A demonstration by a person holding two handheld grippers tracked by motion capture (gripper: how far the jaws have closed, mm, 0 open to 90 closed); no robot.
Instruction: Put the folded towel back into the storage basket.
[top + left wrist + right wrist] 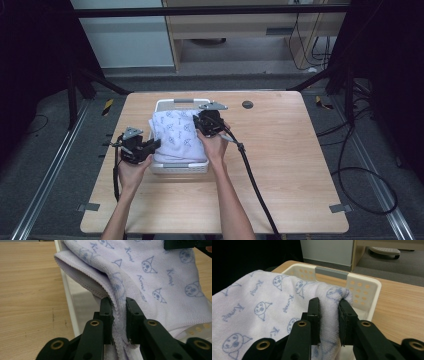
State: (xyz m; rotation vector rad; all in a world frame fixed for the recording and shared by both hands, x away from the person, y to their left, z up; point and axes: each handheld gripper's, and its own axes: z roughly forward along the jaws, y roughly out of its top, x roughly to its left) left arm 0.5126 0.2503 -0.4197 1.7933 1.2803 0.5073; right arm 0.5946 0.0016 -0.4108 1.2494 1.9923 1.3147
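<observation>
A pale lilac towel [176, 134] printed with small blue faces lies folded over a white perforated basket [180, 167] on the wooden table. My left gripper [150, 146] is shut on the towel's near left edge [119, 315], with folded layers pinched between its jaws. My right gripper [205, 125] is shut on the towel's far right corner [329, 312], above the basket's far rim [362, 282]. The towel [262, 307] hangs stretched between both grippers, partly above the basket.
The wooden table [280, 165] spreads wide to the right of the basket and in front of it. A dark round grommet [247, 104] sits near the far edge. A black cable [252, 180] trails from my right gripper toward the near edge.
</observation>
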